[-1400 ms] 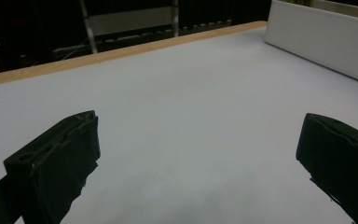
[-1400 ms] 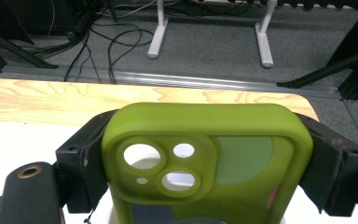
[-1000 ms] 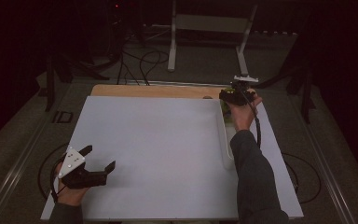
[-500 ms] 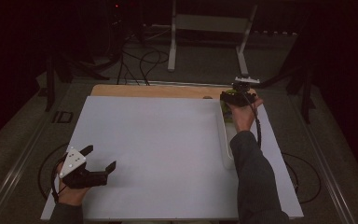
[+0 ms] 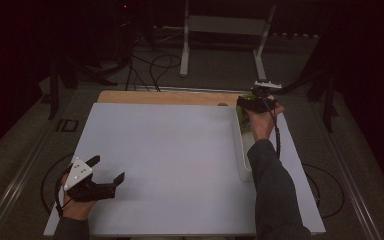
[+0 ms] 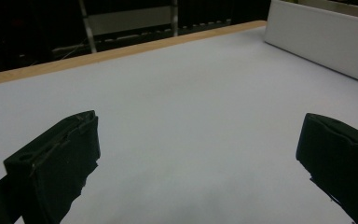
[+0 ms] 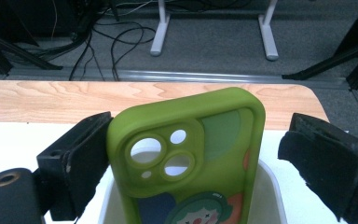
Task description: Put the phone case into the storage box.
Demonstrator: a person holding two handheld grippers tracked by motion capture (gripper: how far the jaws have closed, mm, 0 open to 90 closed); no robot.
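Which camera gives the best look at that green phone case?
The right gripper view: the green phone case stands upright close up, over the white bin. The high view gives a small green patch. The left gripper view faces elsewhere.

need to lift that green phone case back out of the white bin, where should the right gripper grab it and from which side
Grip the green phone case across its two long edges, near the top by the camera cutouts. It stands upright in the white bin with that end above the rim, so come straight down from above. The right gripper already straddles it; its jaws have just been opening, and one is well clear.
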